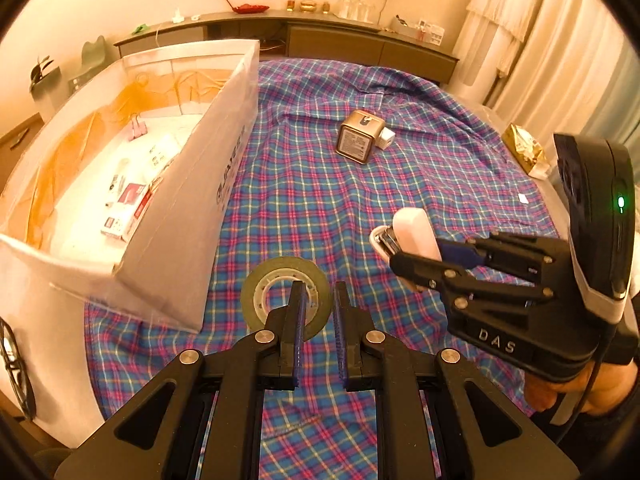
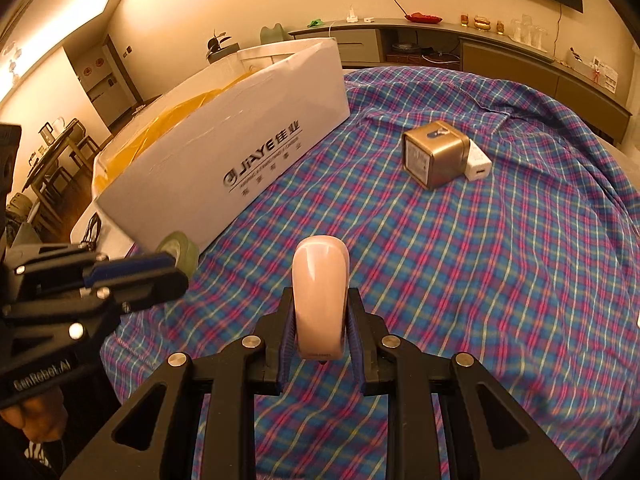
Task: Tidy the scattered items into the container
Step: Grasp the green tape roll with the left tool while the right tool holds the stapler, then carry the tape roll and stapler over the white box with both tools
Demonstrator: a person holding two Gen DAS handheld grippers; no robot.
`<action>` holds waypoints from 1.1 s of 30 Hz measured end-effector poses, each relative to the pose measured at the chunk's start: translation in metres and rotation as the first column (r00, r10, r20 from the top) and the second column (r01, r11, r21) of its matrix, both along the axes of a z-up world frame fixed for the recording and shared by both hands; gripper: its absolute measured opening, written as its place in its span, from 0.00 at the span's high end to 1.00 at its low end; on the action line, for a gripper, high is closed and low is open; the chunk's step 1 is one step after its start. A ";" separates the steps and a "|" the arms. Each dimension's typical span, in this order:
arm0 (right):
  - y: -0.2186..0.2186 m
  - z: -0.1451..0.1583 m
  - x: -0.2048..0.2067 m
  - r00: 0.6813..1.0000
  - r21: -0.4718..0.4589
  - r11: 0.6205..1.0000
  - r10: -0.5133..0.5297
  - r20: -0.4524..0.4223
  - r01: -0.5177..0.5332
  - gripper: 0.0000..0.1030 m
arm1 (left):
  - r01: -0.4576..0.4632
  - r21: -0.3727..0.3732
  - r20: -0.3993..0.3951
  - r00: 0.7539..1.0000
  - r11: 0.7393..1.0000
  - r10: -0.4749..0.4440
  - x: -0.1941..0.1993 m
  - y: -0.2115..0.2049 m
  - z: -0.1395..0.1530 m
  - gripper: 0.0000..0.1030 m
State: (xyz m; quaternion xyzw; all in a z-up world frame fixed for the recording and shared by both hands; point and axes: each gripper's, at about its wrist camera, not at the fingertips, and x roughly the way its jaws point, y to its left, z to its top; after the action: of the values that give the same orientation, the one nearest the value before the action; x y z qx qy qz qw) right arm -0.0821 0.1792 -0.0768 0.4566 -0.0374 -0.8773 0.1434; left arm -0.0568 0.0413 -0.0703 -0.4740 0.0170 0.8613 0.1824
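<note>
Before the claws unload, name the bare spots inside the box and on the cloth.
Box: bare floor at its near end and along the far wall; packets and a clip crowd the middle. Cloth: open between box and tin. Tape and stapler fill the near strip.

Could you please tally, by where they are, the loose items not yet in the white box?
Held in tongs: 2, the tape roll in the left tongs and the pink stapler in the right tongs.
Lying on the plaid cloth: 2, the gold tin and the white charger.
Total: 4
</note>
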 end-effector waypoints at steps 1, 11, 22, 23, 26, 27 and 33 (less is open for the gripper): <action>-0.002 0.000 0.005 1.000 -0.001 1.000 -0.002 -0.002 0.002 0.76 | 0.000 0.003 -0.002 1.000 1.000 0.000 0.003 -0.002 0.001 0.87; -0.028 0.013 0.041 0.999 0.008 1.000 0.021 -0.033 -0.020 0.76 | -0.006 0.028 -0.025 1.000 1.000 0.006 0.028 -0.014 0.014 0.87; -0.044 0.036 0.062 0.997 -0.008 0.999 0.032 -0.068 -0.033 0.76 | -0.013 0.044 -0.069 0.998 0.999 0.016 0.045 -0.026 0.032 0.87; -0.046 0.038 0.063 0.997 -0.007 0.999 0.035 -0.071 -0.036 0.76 | -0.014 0.049 -0.070 0.997 0.999 0.017 0.047 -0.028 0.033 0.87; -0.051 0.046 0.066 0.996 -0.002 0.999 0.047 -0.081 -0.047 0.76 | -0.020 0.066 -0.079 0.997 0.998 0.025 0.051 -0.033 0.039 0.87; -0.053 0.049 0.067 0.995 -0.001 0.999 0.052 -0.086 -0.052 0.76 | -0.023 0.074 -0.082 0.996 0.997 0.029 0.052 -0.036 0.041 0.87; -0.066 0.066 0.069 0.990 0.008 0.997 0.083 -0.111 -0.082 0.76 | -0.035 0.110 -0.103 0.994 0.993 0.046 0.059 -0.052 0.054 0.87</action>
State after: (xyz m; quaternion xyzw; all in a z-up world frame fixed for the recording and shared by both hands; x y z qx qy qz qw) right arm -0.0127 0.1135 -0.0106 0.4084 -0.0088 -0.8947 0.1806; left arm 0.0019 -0.0108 -0.0166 -0.4174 -0.0299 0.8883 0.1892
